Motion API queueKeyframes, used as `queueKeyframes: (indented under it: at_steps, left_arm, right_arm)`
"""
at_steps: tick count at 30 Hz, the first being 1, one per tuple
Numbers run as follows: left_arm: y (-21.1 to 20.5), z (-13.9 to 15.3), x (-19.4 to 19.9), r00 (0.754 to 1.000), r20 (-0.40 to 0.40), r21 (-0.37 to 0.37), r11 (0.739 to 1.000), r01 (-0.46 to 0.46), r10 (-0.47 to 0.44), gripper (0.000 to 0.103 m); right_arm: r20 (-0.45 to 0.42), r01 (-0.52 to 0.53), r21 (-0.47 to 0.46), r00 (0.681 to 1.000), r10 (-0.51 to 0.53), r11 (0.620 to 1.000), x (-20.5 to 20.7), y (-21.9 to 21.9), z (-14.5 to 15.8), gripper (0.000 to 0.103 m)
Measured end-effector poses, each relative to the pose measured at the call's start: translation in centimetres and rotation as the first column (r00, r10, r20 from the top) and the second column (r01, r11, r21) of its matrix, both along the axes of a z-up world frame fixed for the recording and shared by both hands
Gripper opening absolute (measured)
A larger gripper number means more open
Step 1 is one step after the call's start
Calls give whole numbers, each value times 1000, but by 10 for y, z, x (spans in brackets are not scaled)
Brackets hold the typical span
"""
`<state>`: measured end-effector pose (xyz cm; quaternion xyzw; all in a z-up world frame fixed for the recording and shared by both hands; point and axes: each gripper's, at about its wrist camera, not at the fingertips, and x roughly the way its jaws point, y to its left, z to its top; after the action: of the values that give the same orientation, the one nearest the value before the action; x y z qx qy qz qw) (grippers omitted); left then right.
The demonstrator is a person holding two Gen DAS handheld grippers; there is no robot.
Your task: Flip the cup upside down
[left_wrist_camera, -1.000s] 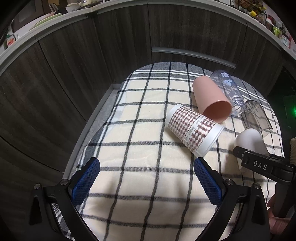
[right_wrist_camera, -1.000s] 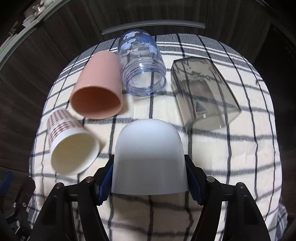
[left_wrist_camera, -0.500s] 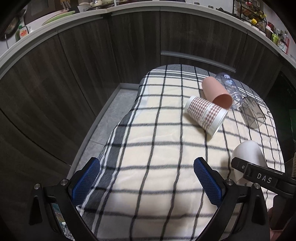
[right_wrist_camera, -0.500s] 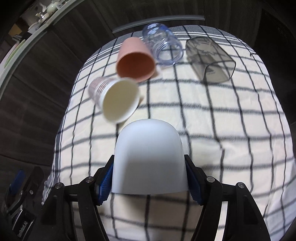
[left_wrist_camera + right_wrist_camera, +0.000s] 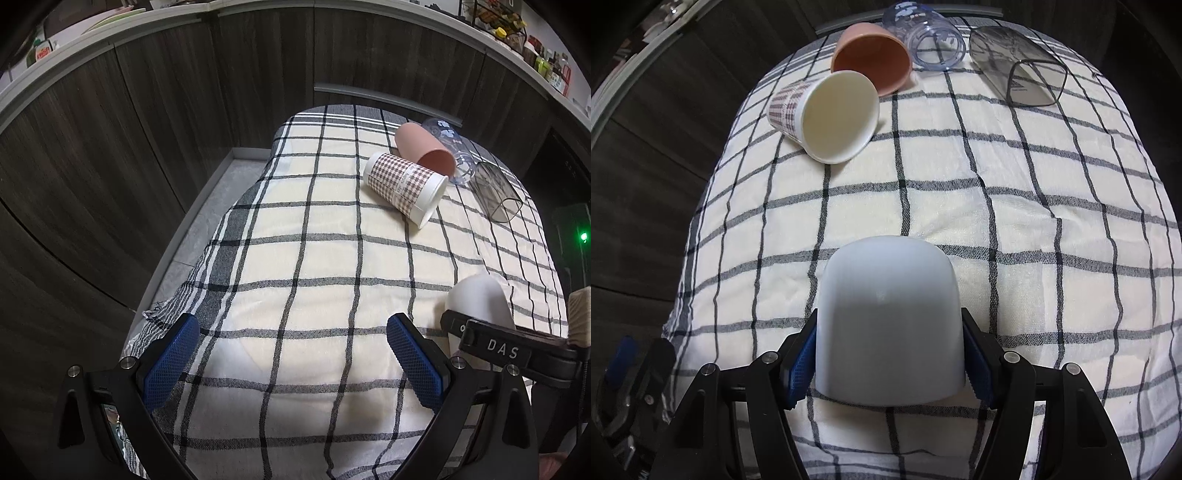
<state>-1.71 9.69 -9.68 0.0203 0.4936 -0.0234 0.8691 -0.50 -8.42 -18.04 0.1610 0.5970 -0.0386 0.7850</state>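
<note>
Home kitchen — dark cabinets [image 5: 147, 122], countertop [image 5: 517, 62] with condiment jars [image 5: 550, 66].

Matt white plastic cup [image 5: 888, 321], woven checked cloth [image 5: 1015, 206], paper houndstooth cup [image 5: 404, 186], glossy clear smoky tumbler [image 5: 1015, 66]

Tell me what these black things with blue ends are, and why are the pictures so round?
They are tongs that a person holds, one in each hand. Each has a small camera looking along its two fingers, and that lens bends the picture round.

One picture comes from the left tongs, which are open and hold nothing. The other comes from the right tongs, which are squeezing a white cup with its closed end pointing away.

On the checked cloth lie four more things on their sides: a houndstooth paper cup, a pink cup, a clear bottle with blue flowers and a smoky clear cup.
</note>
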Motion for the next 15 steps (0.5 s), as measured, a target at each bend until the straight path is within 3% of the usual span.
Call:
queueKeyframes:
  at_steps: [3, 10, 15]
  left_arm:
    - [0, 3, 0, 1000, 4, 2, 1000, -3, 3, 103]
    - [-6, 14, 0, 1000, 4, -5, 1000, -2, 2, 103]
    - [-34, 21, 3, 999, -14, -35, 998, 47, -47, 103]
  right_arm:
    - [24, -9, -12, 1000, 9, 1000, 2, 2, 9, 89]
    - [81, -16, -5, 997, 17, 1000, -2, -6, 34, 89]
    - [180, 7, -77, 984, 7, 997, -15, -28, 71, 89]
